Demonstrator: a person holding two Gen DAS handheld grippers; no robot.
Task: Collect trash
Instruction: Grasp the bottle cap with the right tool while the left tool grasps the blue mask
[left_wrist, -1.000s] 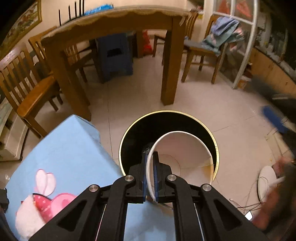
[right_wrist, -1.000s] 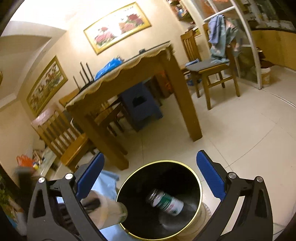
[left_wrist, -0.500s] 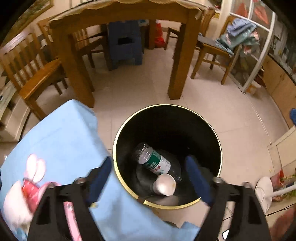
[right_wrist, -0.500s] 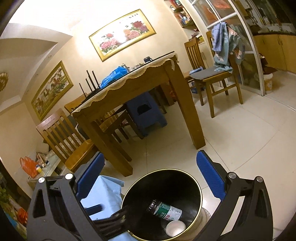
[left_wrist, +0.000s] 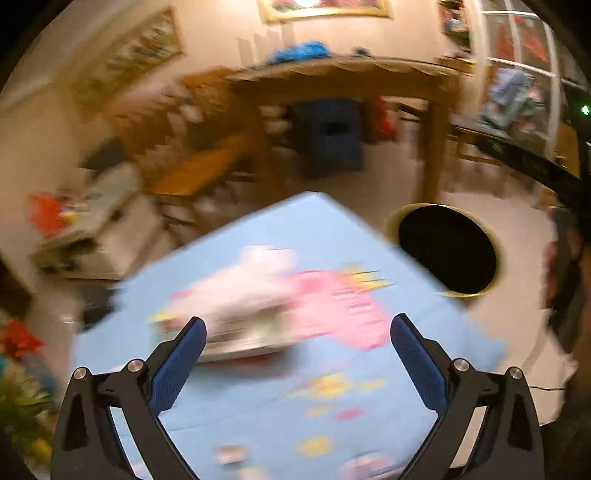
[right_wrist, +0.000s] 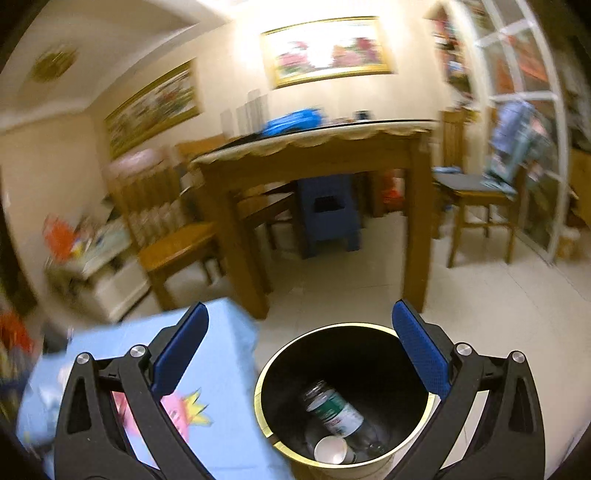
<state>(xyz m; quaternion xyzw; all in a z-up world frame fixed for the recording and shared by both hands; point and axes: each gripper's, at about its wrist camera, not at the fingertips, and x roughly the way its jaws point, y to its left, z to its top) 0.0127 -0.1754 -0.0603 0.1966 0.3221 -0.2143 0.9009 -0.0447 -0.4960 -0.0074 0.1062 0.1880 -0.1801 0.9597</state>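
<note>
The black bin with a gold rim (right_wrist: 259, 391) stands on the floor beside the blue-clothed table. Inside it lie a clear bottle with a green label (right_wrist: 334, 410) and a white paper cup (right_wrist: 330, 450). My right gripper (right_wrist: 300, 308) hangs open above the bin's near-left side, with nothing between its fingers. My left gripper (left_wrist: 298, 321) is over the blue tablecloth (left_wrist: 332, 240), its jaws opening wide and empty. A flat pale item (left_wrist: 236, 334), too blurred to name, lies on the cloth just ahead of the left finger. From this view the bin (left_wrist: 447, 251) is off to the right.
A wooden dining table (right_wrist: 314, 151) with chairs (right_wrist: 480, 199) and a blue stool (right_wrist: 328, 214) stands beyond the bin. A low white cabinet (right_wrist: 107, 273) with clutter is at the left. A person's dark sleeve (left_wrist: 565, 280) shows at the right edge.
My left gripper opened and dropped the white cup into the bin, then swung left over the blue table. My right gripper stayed open and rolled, still above the bin.
</note>
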